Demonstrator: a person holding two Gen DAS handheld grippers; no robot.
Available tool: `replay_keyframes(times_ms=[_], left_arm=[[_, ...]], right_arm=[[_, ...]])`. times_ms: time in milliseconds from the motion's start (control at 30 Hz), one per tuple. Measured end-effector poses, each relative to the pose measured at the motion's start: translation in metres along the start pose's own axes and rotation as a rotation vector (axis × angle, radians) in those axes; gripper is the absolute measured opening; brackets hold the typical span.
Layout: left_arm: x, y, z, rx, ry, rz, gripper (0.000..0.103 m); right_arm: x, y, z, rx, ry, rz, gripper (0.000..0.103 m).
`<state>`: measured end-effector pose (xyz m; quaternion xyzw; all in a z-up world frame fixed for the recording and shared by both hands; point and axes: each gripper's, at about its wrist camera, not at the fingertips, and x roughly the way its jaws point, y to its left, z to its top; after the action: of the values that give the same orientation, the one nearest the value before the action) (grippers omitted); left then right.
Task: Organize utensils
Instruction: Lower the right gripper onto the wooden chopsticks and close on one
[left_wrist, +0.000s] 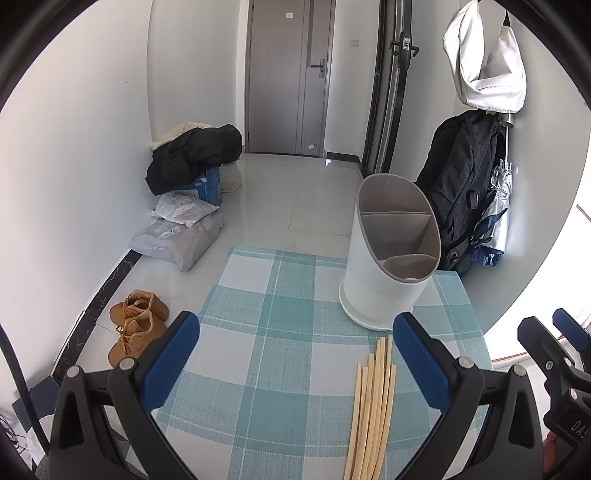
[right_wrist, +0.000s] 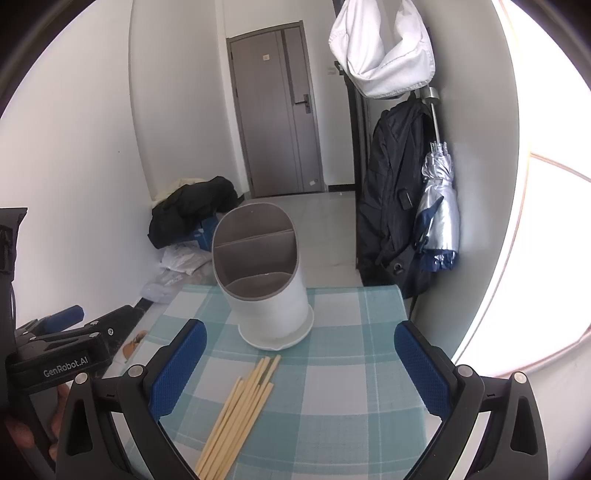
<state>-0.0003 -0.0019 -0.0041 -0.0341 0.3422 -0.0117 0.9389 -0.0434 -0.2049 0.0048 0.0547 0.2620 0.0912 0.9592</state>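
Chopsticks (right_wrist: 240, 413), one loose bundle, lay on the desk (right_wrist: 343, 369) just before the empty holder (right_wrist: 262, 280); both grippers' (left_wrist: 295, 354) (right_wrist: 299, 354) jaws were spread, nothing sorted yet.

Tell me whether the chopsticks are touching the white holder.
Apart. The right wrist view shows checked cloth between the tips of the chopsticks and the base of the holder; the left wrist view shows that gap too.

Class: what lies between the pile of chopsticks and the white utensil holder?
Only bare checked tablecloth; both views show a gap between the chopsticks and the holder.
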Motion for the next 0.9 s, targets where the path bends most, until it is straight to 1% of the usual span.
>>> replay_keyframes(times_ms=[100,333,500,567,633,733,767,800,867,900], left_arm=[[0.001,0.0,0.0,-0.002,0.002,-0.002,0.102],[0.002,0.001,0.0,-0.014,0.008,-0.008,0.102],[0.002,0.001,-0.001,-0.011,0.015,-0.009,0.102],[0.004,0.003,-0.002,-0.012,0.025,-0.004,0.102],[0.006,0.006,-0.002,-0.017,0.038,0.007,0.102],[0.014,0.01,-0.002,0.001,0.077,0.032,0.102],[0.017,0.012,-0.002,0.004,0.09,0.04,0.102],[0.02,0.014,-0.002,0.0,0.105,0.034,0.102],[0.025,0.021,-0.001,-0.014,0.134,0.028,0.102],[0.027,0.024,-0.001,-0.019,0.147,0.036,0.102]], right_arm=[[0.0,0.0,0.0,0.002,0.01,0.014,0.102],[0.0,0.0,0.0,0.002,0.002,0.016,0.102],[0.005,0.0,-0.001,0.011,0.025,0.04,0.102],[0.01,0.0,-0.003,0.011,0.048,0.043,0.102],[0.019,0.002,-0.006,0.006,0.095,0.038,0.101],[0.038,0.004,-0.013,-0.003,0.186,0.045,0.094],[0.049,0.006,-0.016,-0.018,0.243,0.041,0.088],[0.057,0.007,-0.02,-0.027,0.28,0.045,0.08],[0.076,0.01,-0.028,-0.041,0.363,0.049,0.075],[0.086,0.012,-0.032,-0.052,0.409,0.04,0.071]])
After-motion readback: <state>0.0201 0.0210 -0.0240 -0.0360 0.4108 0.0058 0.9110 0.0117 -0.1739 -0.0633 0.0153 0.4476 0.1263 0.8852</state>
